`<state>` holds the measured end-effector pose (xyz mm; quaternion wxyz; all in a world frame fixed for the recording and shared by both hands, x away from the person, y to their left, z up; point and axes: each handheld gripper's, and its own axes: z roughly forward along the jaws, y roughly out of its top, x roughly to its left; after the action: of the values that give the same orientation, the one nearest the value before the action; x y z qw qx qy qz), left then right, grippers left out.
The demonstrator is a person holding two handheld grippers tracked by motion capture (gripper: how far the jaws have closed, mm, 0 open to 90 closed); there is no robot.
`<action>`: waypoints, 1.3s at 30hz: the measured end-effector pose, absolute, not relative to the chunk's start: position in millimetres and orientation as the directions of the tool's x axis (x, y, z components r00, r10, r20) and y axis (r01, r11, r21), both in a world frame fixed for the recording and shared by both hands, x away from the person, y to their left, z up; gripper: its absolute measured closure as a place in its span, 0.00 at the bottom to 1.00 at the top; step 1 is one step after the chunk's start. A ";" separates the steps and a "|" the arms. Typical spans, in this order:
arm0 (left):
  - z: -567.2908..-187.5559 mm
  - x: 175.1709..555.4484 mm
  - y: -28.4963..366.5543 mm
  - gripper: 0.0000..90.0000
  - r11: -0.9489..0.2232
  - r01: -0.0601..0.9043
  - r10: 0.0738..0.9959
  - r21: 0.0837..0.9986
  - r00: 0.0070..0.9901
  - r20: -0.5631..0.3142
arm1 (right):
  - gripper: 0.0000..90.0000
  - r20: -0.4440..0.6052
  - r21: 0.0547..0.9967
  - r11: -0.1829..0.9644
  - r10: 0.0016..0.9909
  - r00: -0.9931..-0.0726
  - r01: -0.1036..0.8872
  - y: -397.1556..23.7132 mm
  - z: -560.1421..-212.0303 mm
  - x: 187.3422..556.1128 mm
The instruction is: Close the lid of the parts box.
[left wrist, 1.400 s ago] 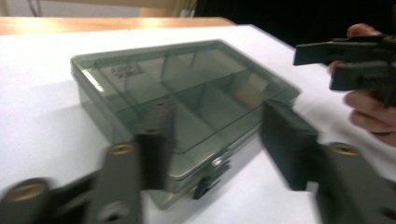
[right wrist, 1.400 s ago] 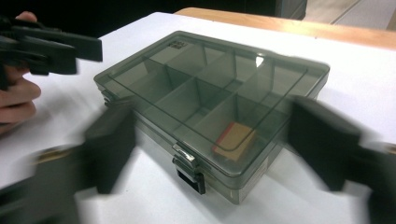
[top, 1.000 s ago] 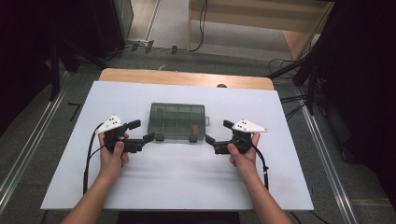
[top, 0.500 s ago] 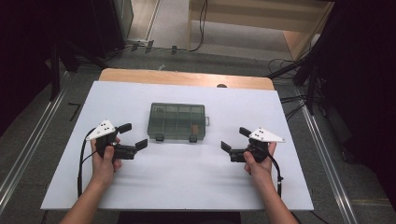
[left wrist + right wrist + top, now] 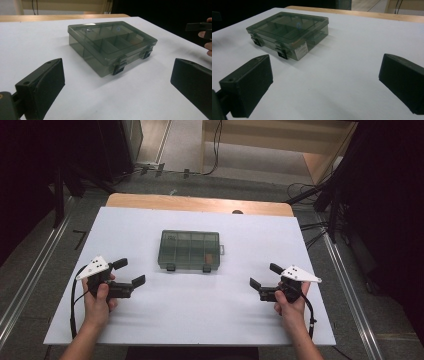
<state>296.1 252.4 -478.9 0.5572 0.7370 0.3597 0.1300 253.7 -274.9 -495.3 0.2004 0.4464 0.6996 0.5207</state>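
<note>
A smoky, see-through compartment box (image 5: 190,250) sat closed on the white tabletop (image 5: 200,315), nearer the far edge than the near one and roughly midway between the left and right edges. Its two dark latches faced the near edge, and a small pale label showed on its right end in the right gripper view (image 5: 301,50). Something small and brownish seemed to lie in one of the right-hand compartments, though the tinted lid made it hard to tell.

The left gripper (image 5: 127,272) hovered near the left edge, well apart from the box, pointing toward it; its jaws had just been opening and stood wide with nothing between them. In its own view the box (image 5: 110,45) lay ahead on the bare surface beyond the spread fingers (image 5: 47,82).

The right gripper (image 5: 264,276) hung near the right edge, likewise well clear of the box, its jaws spread wide and empty. Each gripper was held in one of the person's hands, reaching in from the near edge
</note>
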 end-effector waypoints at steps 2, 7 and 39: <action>-480.0 291.8 256.3 0.00 -0.125 0.389 0.682 0.913 0.702 -0.205 | 0.00 0.185 0.908 0.057 0.835 -0.517 0.416 -279.2 -495.8 250.8; -480.7 281.5 265.9 0.00 -0.144 0.389 0.695 0.910 0.694 -0.187 | 0.00 0.186 0.907 0.046 0.847 -0.498 0.418 -290.1 -497.5 243.9; -483.0 244.0 327.3 0.00 -0.144 0.399 0.767 0.905 0.624 -0.153 | 0.00 0.216 0.905 -0.038 0.899 -0.381 0.424 -367.6 -508.3 188.5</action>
<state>244.0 327.3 -483.0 0.5204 0.7356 0.3962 0.1765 188.5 -367.6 -508.3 0.2315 0.5060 0.6538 0.5128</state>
